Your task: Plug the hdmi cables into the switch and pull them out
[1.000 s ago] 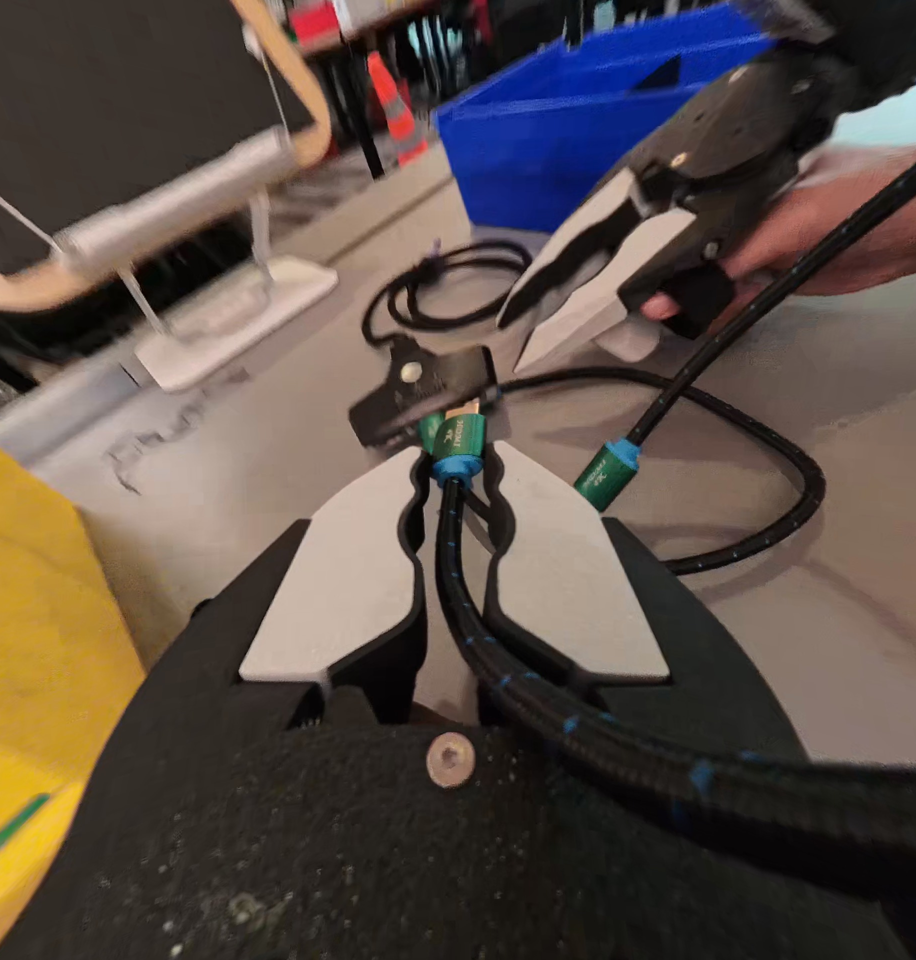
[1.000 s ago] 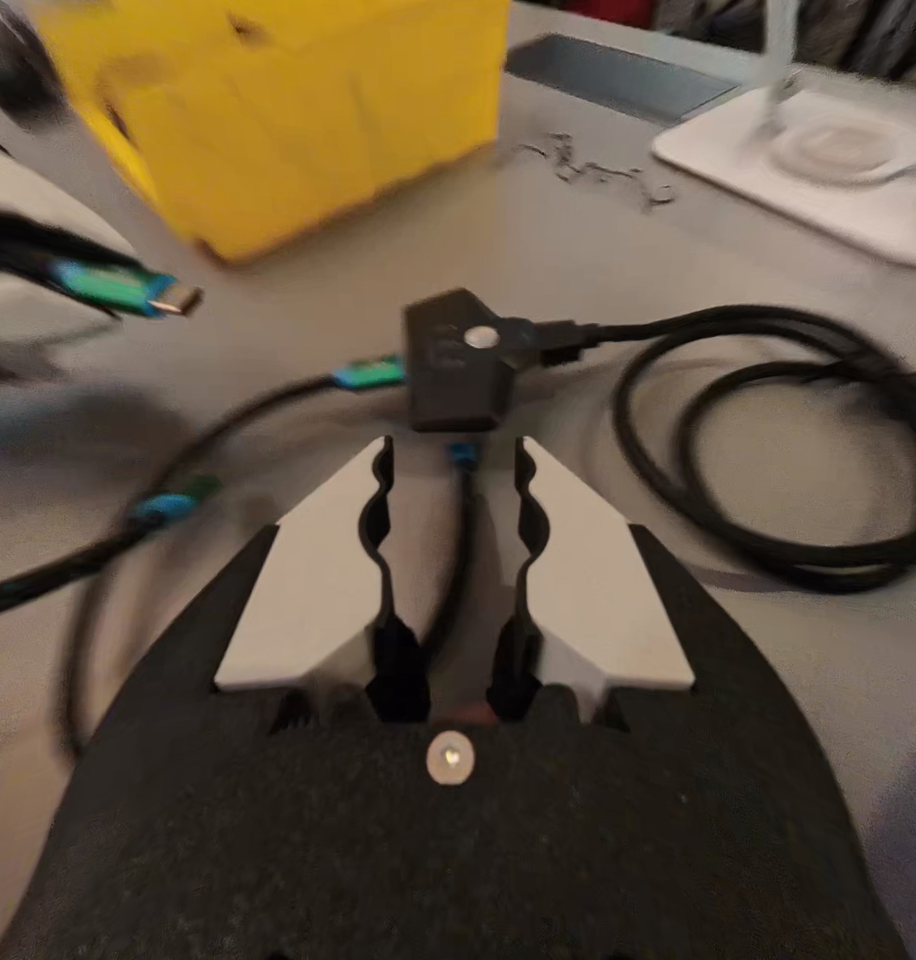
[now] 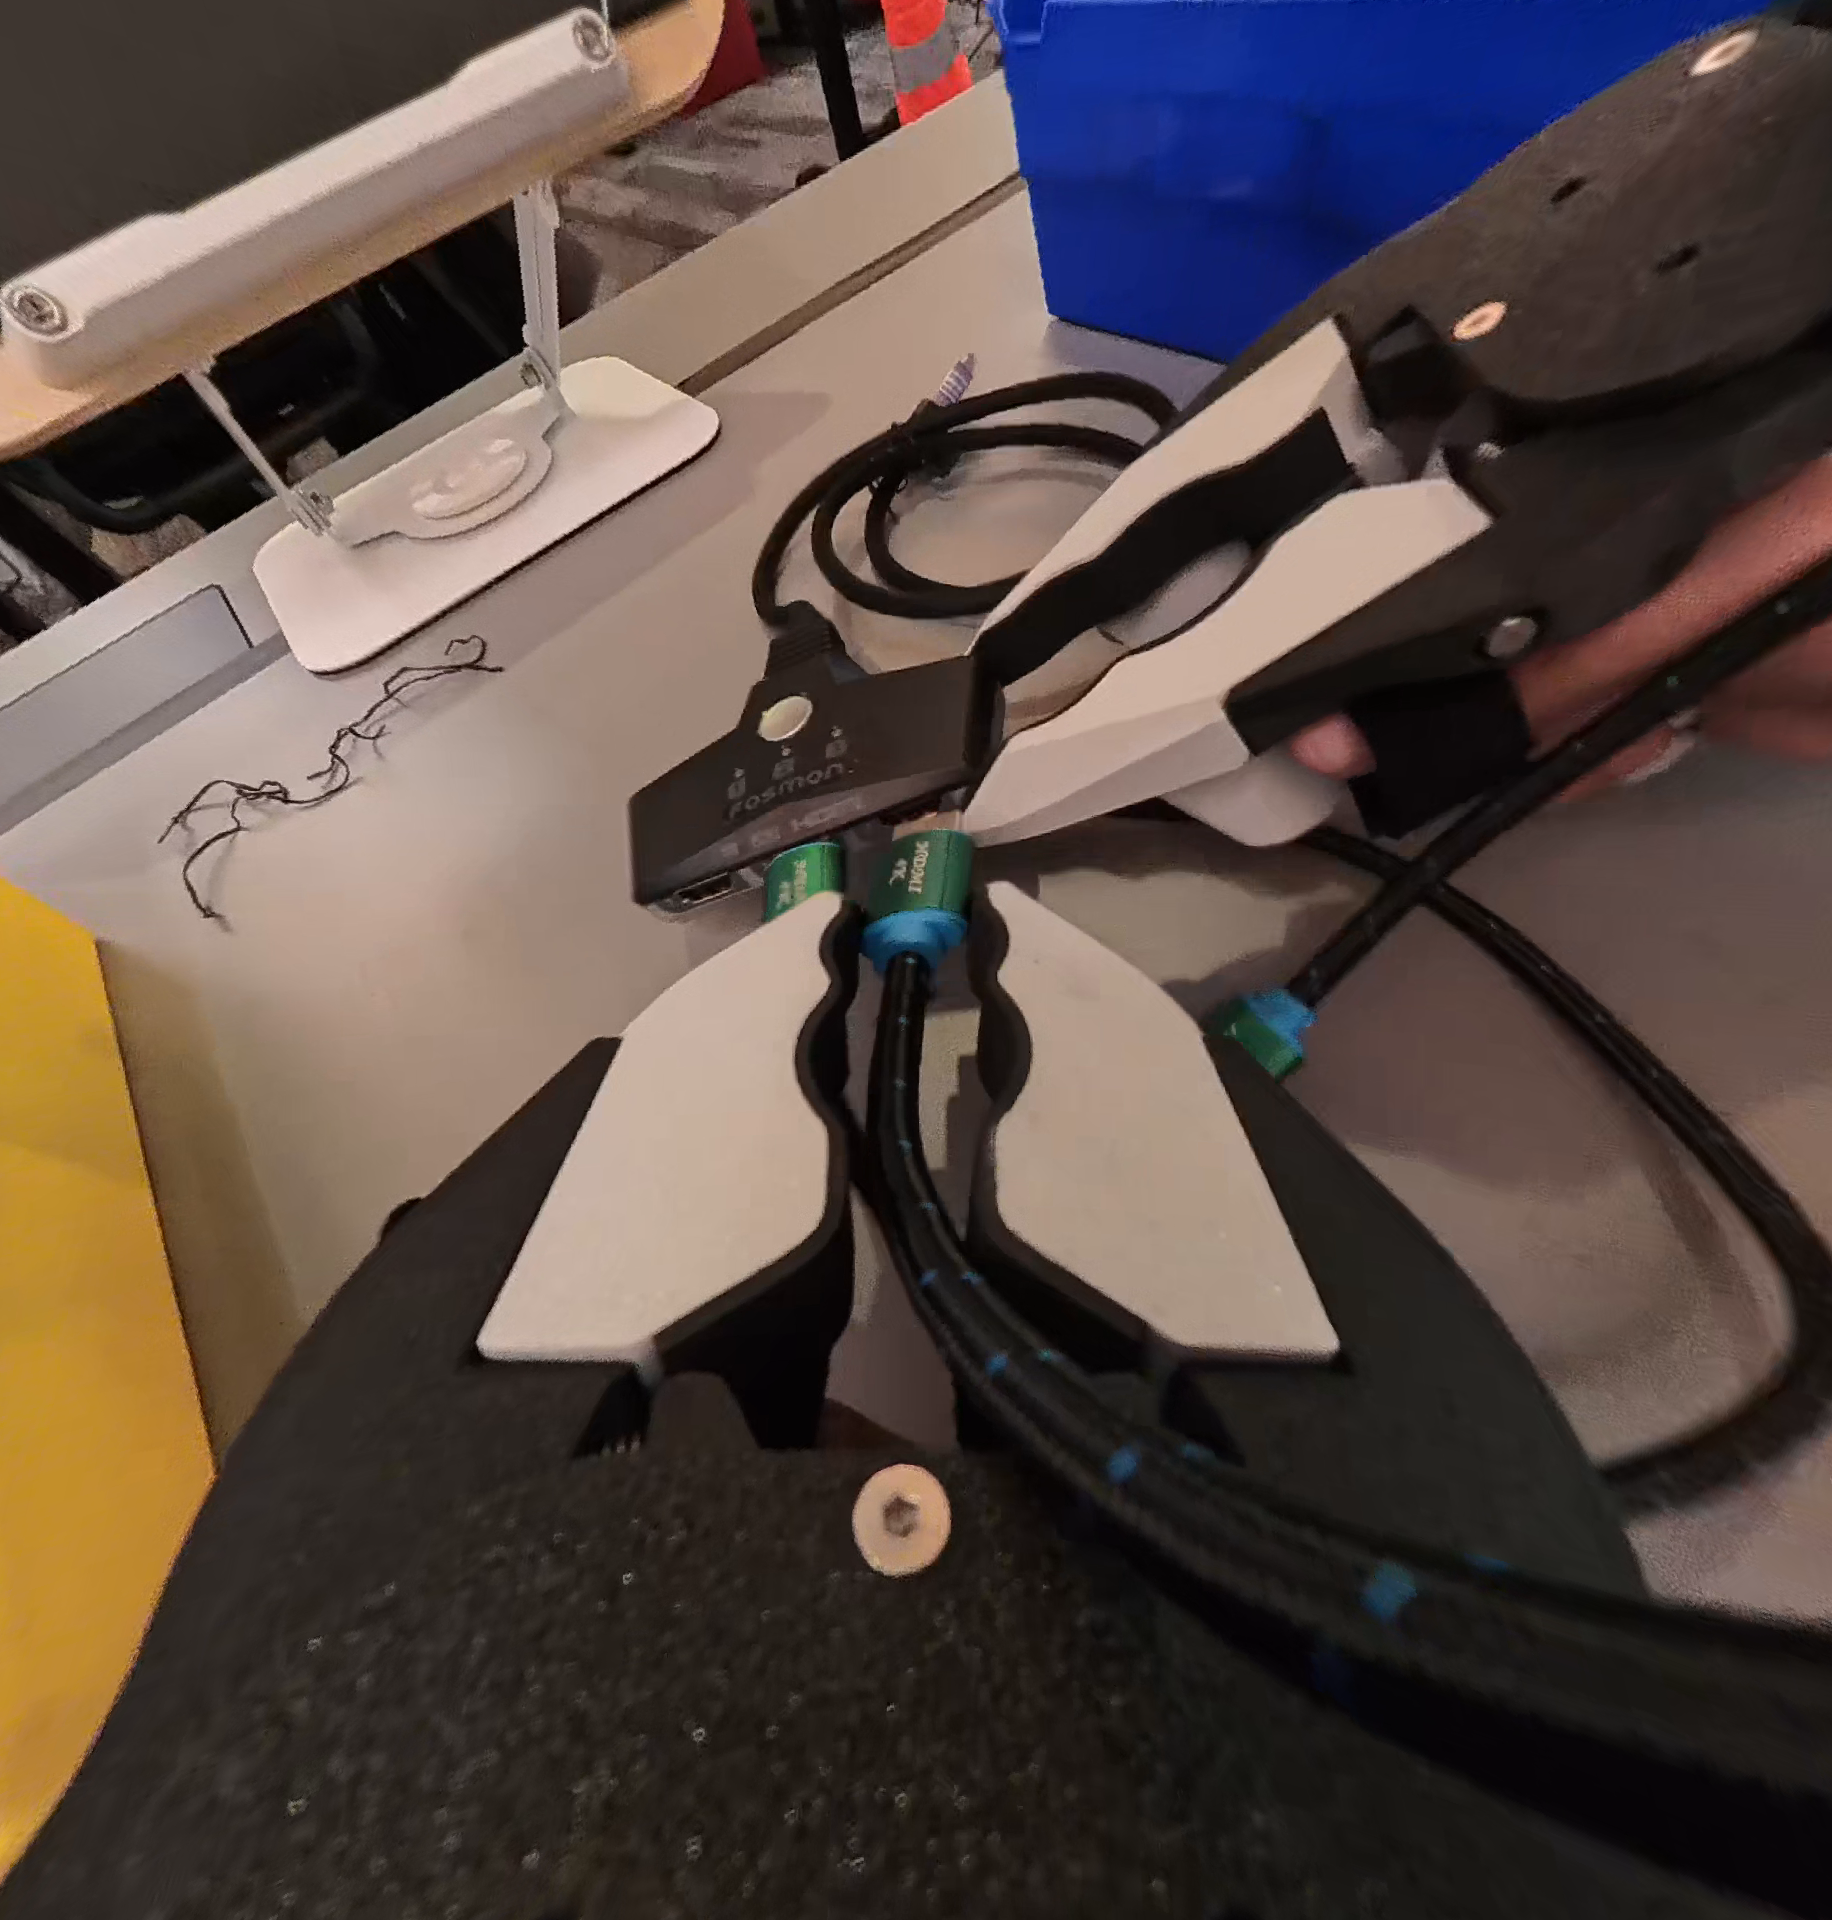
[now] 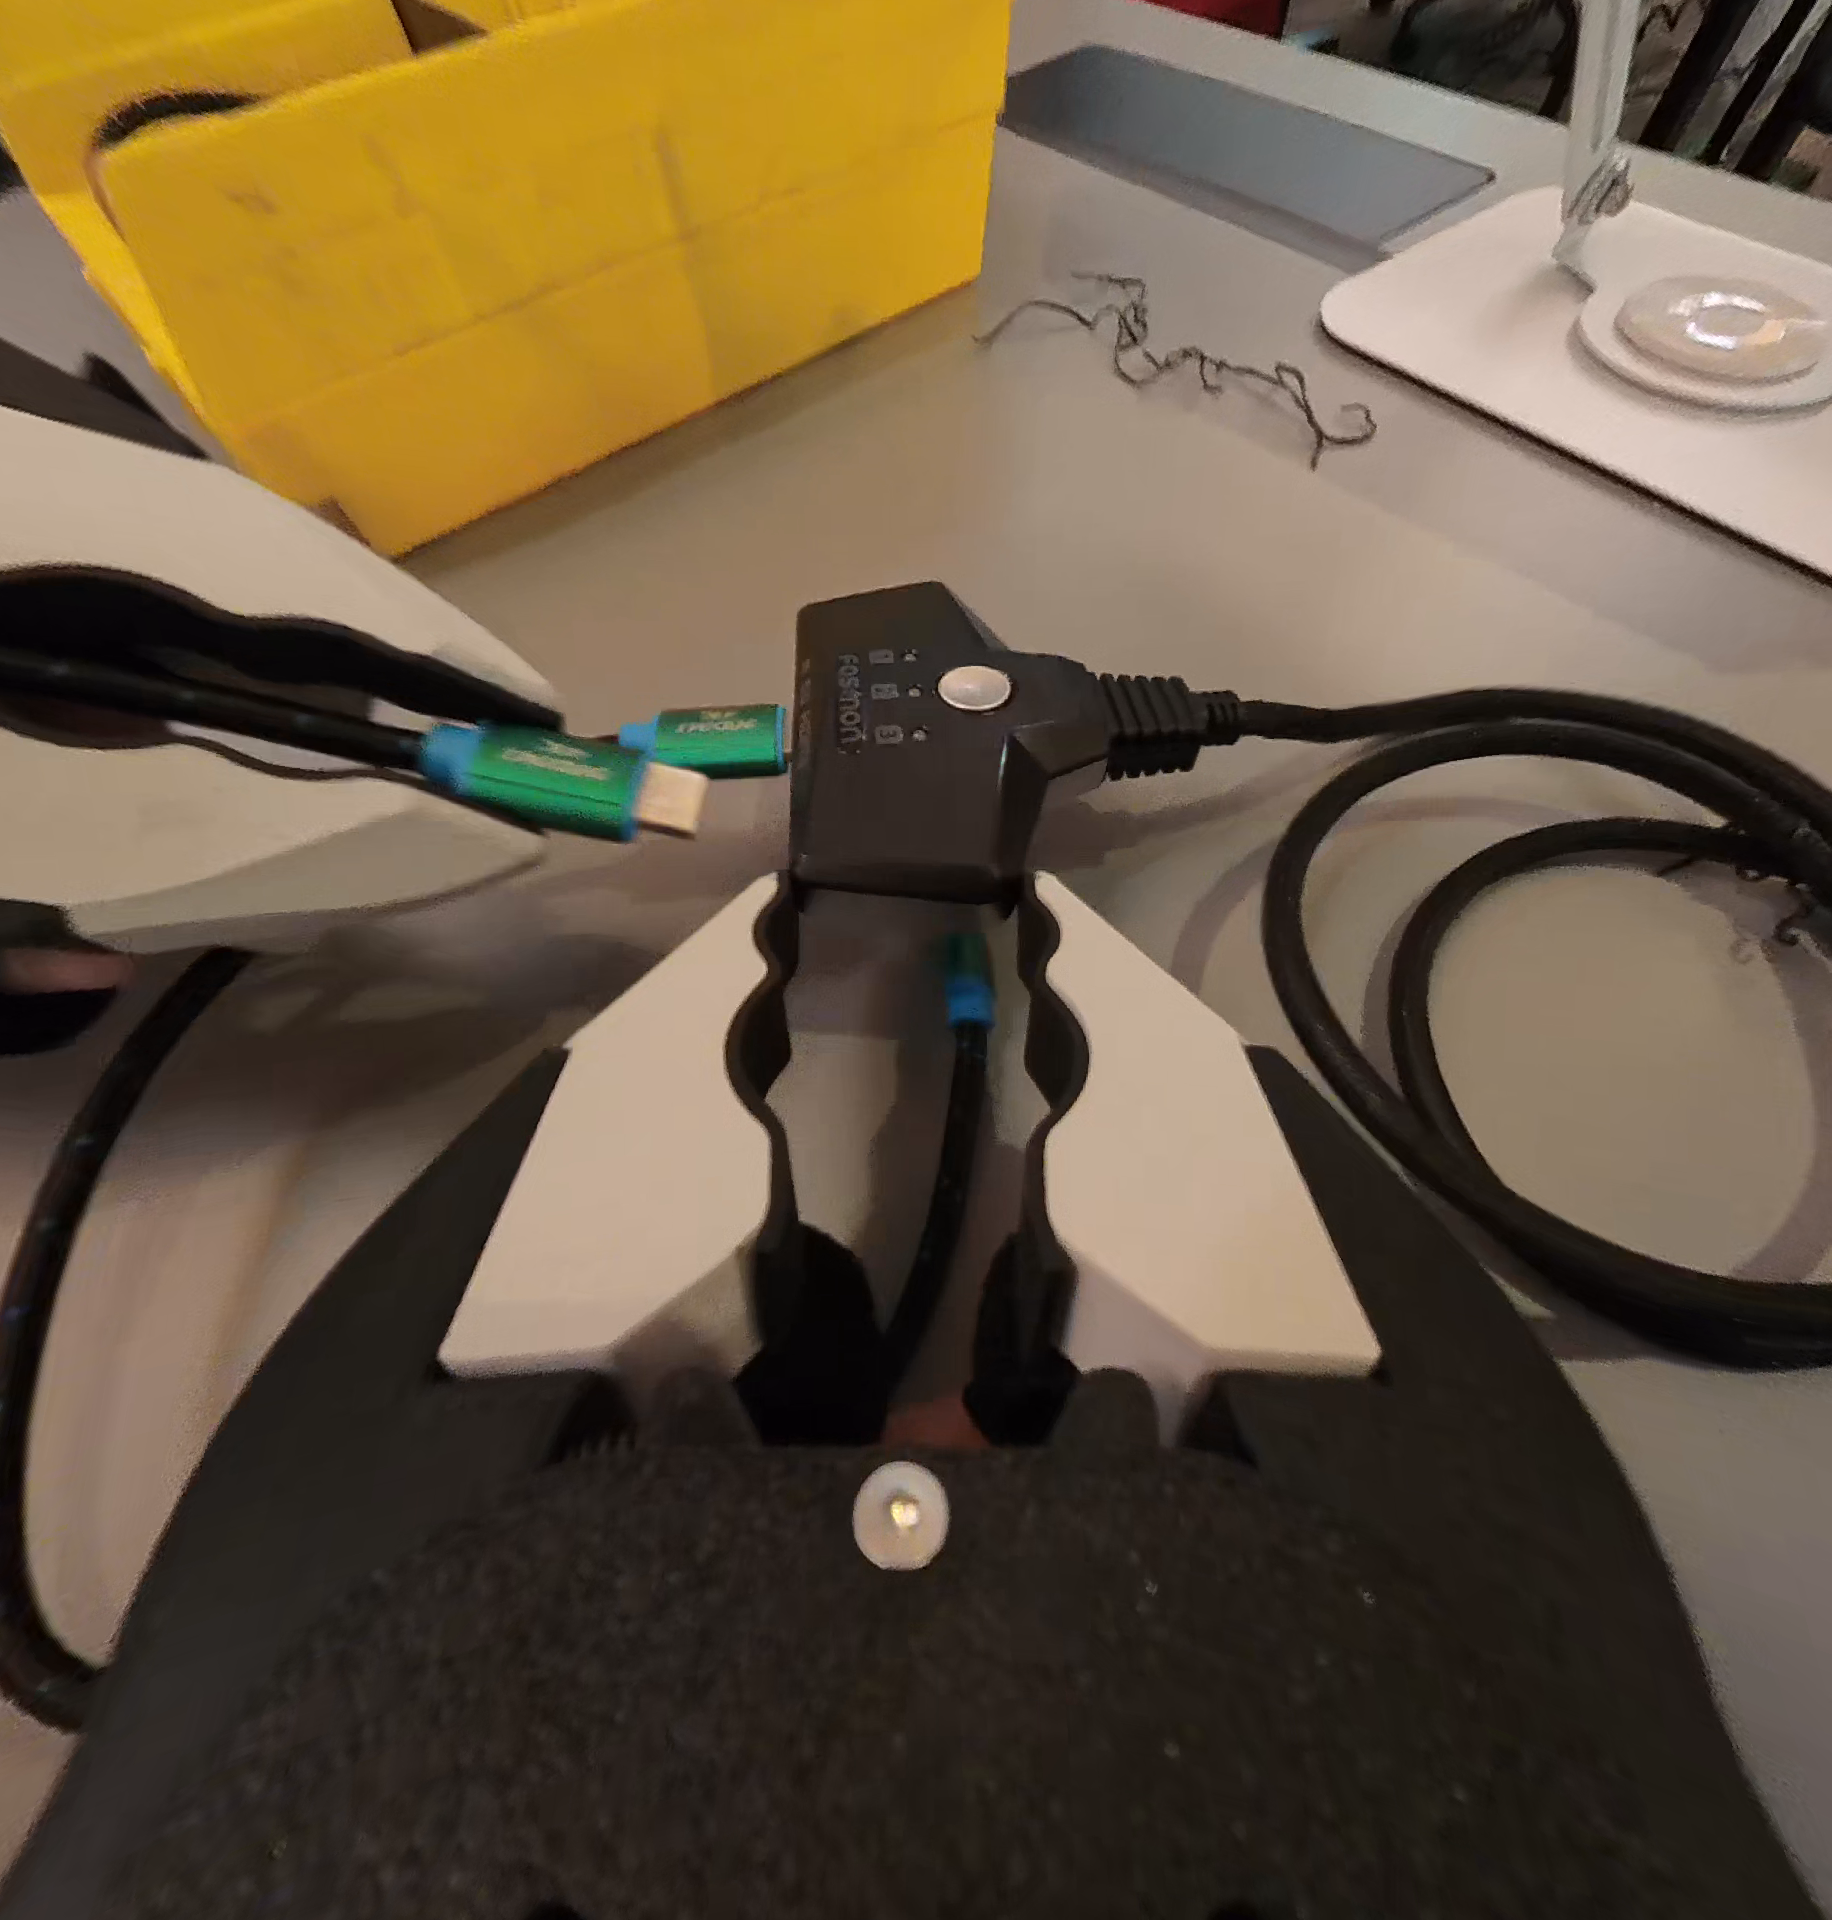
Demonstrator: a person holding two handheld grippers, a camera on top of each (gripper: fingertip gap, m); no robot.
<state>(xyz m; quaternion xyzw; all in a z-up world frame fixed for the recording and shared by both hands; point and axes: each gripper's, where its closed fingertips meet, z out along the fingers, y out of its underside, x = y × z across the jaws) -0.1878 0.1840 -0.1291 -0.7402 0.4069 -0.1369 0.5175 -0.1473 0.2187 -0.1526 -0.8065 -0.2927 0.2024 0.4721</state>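
The black HDMI switch (image 4: 922, 790) sits on the grey table, its near edge between the fingertips of my right gripper (image 4: 907, 883), which is shut on it. In the left wrist view the right gripper (image 3: 979, 743) clamps the right end of the switch (image 3: 818, 769). My left gripper (image 3: 917, 909) is shut on a braided cable just behind its green plug (image 3: 917, 868). That plug (image 4: 569, 769) hangs close to the switch's port side with its metal tip bare. A second green plug (image 4: 720, 732) is seated in the switch. A third plug (image 3: 1260, 1029) lies loose on the table.
A yellow box (image 4: 538, 229) stands left of the switch and a blue bin (image 3: 1255, 156) behind it. A white stand base (image 4: 1618, 353) is at the back. A loose black thread (image 4: 1203, 364) and the switch's coiled black cable (image 4: 1514, 1091) lie on the table. The right tips stand about 25 cm off the loose black thread (image 4: 1203, 364). The left camera catches it too, in the left wrist view (image 3: 349, 738).
My right gripper has moved forward and shut on the switch's edge. My left gripper has carried its plug closer to the switch's ports.
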